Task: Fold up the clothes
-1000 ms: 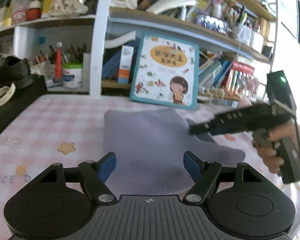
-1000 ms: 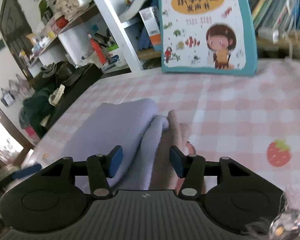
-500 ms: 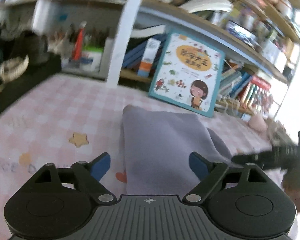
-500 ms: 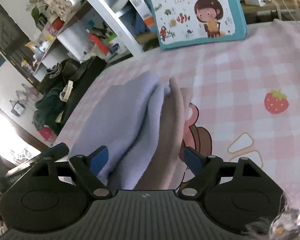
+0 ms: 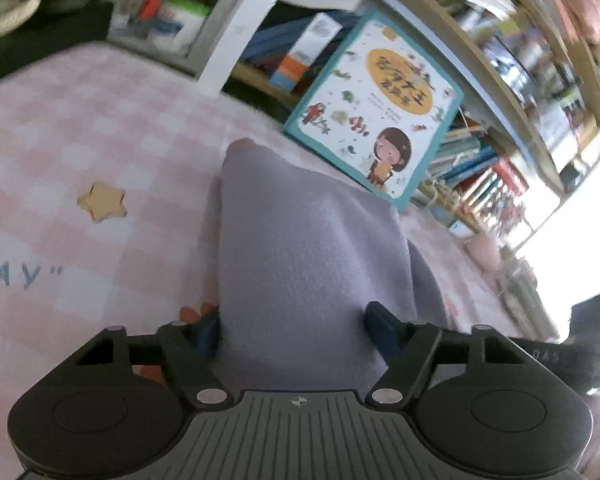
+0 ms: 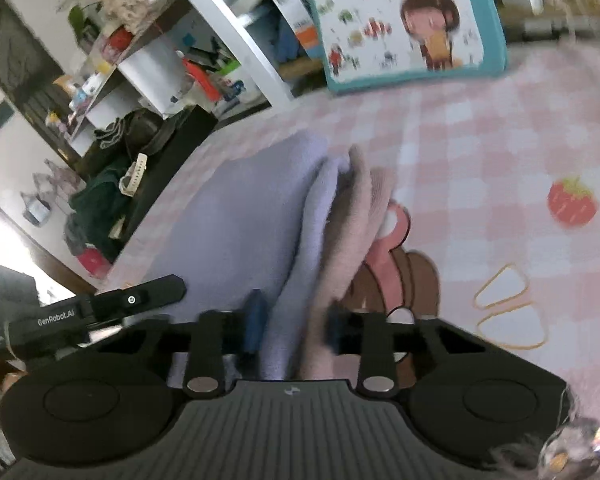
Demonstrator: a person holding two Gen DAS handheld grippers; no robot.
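Two grippers straddle soft lilac fleece garment [image 5: 308,256] lying folded on pink checked cloth [image 5: 80,120]. Left gripper [image 5: 294,326] wide around near edge; right gripper [image 6: 292,324] pinching layered hem. Light, limp, non-slippery; best held at corners.

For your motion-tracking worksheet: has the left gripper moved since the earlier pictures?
Yes. The left gripper has advanced over the lilac garment, toward the picture book, fabric now between its fingers.
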